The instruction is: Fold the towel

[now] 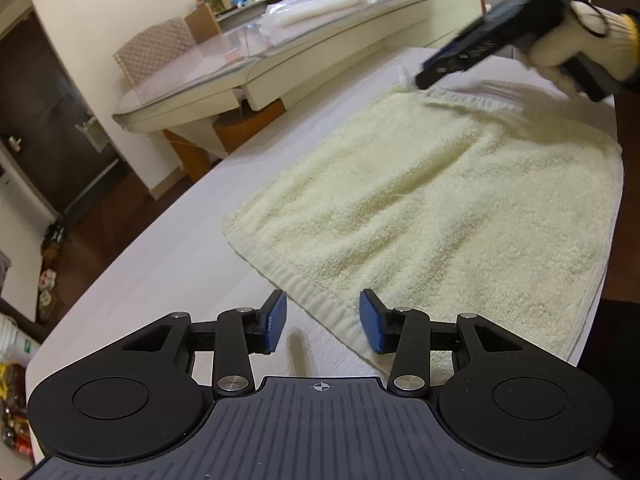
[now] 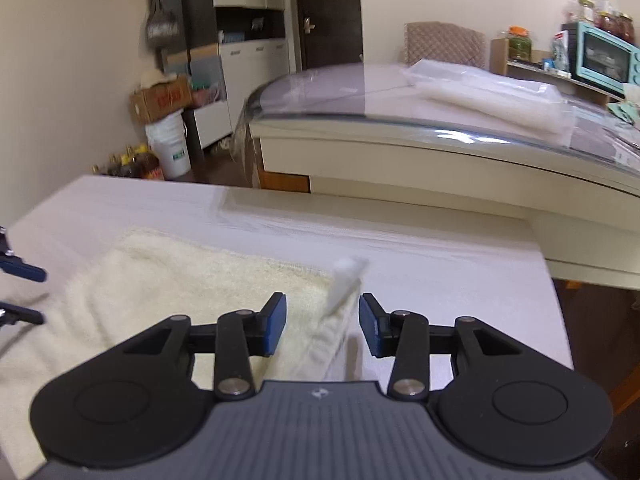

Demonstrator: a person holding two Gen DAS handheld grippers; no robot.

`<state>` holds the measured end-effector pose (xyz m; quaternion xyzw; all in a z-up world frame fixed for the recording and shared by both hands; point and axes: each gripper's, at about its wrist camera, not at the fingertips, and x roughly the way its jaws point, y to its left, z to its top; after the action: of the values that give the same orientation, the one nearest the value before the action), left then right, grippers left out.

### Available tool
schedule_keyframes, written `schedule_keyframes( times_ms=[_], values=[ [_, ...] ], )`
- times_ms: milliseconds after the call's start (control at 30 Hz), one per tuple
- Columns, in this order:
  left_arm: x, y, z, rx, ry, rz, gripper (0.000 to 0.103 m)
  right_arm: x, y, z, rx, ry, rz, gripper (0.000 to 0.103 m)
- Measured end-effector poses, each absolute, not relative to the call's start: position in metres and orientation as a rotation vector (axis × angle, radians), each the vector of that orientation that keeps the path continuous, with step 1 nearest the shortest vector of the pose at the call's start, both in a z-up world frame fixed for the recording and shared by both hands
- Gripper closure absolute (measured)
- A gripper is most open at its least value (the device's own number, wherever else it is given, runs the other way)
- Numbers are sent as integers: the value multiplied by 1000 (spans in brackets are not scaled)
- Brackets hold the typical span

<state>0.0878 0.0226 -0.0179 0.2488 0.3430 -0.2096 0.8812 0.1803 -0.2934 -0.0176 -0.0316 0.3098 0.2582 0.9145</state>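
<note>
Both pairs of fingers seen parted, nothing clamped. Left gripper (image 1: 323, 326) held over near hemmed corner of cream towel (image 1: 420, 208), pads clear of cloth. Right gripper (image 2: 322, 327) poised at opposite corner, white label (image 2: 344, 284) standing between 2 blue pads, untouched. Towel spread flat on white table (image 1: 160, 264). Gloved hand (image 1: 580, 52) seen on right gripper.

Your towel (image 1: 420, 208) is nubby cream terry cloth with a ribbed hem, lying on a matt white table (image 1: 160, 272). Your left gripper (image 1: 323, 326) is matt black plastic with ridged blue pads (image 1: 374, 330); your glove (image 1: 588, 46) is knitted.
</note>
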Motion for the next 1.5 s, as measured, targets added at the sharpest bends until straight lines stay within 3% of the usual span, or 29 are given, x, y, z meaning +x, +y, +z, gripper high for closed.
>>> schedule_keyframes(
  times_ms=[133,267,367,500,800,1000,1233,1500],
  values=[
    [77,27,-7,434,711,-438,58,129,-310,-9,-80,580,608,59],
    [64,25,-4,382,727,-450,49,73,-318,-5,-177,524,689,59],
    [53,14,-8,401,724,-453,48,34,-320,-7,-287,519,735,59],
    [50,4,-14,431,723,-450,48,-11,-319,-8,-444,499,785,49],
    [55,1,-21,400,743,-431,47,-37,-294,-23,-758,434,868,47],
    [57,0,-19,399,750,-419,46,-35,-286,-37,-849,465,916,56],
    [56,1,-18,429,749,-413,46,-47,-297,-32,-926,461,888,90],
    [31,9,-17,493,759,-433,46,-57,-293,-21,-1031,365,841,92]
  ],
)
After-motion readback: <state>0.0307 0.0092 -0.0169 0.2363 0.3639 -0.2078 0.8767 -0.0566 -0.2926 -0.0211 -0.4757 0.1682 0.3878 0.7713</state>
